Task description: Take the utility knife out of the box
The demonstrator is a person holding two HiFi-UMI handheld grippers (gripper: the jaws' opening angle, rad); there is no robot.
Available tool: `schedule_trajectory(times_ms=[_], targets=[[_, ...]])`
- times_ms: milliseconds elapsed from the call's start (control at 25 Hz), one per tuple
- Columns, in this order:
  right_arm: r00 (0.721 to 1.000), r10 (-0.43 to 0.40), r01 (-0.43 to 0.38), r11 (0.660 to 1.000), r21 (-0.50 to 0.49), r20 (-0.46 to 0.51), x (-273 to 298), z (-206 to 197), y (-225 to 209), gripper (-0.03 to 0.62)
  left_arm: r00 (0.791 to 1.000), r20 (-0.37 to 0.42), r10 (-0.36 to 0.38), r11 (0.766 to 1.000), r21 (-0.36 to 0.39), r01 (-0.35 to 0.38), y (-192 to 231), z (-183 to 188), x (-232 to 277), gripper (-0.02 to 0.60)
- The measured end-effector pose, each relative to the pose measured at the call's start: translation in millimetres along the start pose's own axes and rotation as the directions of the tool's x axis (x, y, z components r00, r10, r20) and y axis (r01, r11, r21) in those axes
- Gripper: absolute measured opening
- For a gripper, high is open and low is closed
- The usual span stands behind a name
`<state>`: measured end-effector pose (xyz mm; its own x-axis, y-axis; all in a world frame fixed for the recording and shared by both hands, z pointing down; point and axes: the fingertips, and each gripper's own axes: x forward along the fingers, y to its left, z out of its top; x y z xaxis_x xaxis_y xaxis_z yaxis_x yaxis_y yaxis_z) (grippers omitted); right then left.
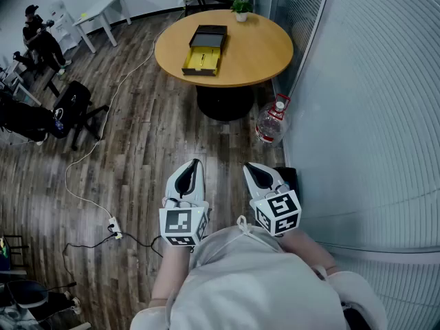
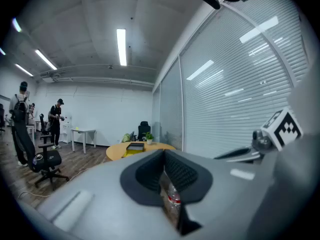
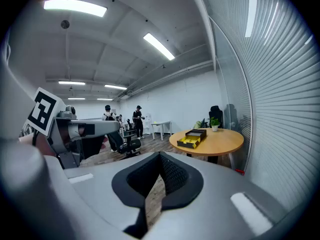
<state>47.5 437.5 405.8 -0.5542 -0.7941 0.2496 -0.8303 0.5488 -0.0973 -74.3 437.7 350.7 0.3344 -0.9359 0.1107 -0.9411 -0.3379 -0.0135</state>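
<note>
An open box lies on the round wooden table (image 1: 254,50) far ahead: a yellow tray (image 1: 201,60) with its black lid (image 1: 208,36) just behind. The utility knife is too small to make out in the tray. The tray also shows in the left gripper view (image 2: 134,147) and the right gripper view (image 3: 192,138). My left gripper (image 1: 195,163) and right gripper (image 1: 251,167) hang side by side close to my body, well short of the table. Both are shut with nothing between the jaws (image 2: 164,171) (image 3: 159,176).
A small potted plant (image 1: 241,7) stands at the table's far edge. A large water bottle (image 1: 271,122) sits on the floor by the table's base. A blinds-covered glass wall (image 1: 371,115) runs along the right. An office chair (image 1: 75,105), a floor cable with power strip (image 1: 113,225) and people (image 1: 38,36) are to the left.
</note>
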Motion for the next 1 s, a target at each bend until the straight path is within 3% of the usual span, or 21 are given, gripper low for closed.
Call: schedule_trajectory(times_ms=[720, 1000], targets=[[0.999, -0.047, 0.046, 0.995, 0.091, 0.004, 2, -3, -41, -0.002, 0.999, -0.030, -0.020, 1.000, -0.007, 0.020, -14, -2, 33, 0.006], [0.998, -0.040, 0.045, 0.992, 0.115, -0.046, 13, -25, -56, -0.002, 0.996, -0.088, -0.021, 1.000, -0.021, 0.019, -16, -27, 51, 0.006]])
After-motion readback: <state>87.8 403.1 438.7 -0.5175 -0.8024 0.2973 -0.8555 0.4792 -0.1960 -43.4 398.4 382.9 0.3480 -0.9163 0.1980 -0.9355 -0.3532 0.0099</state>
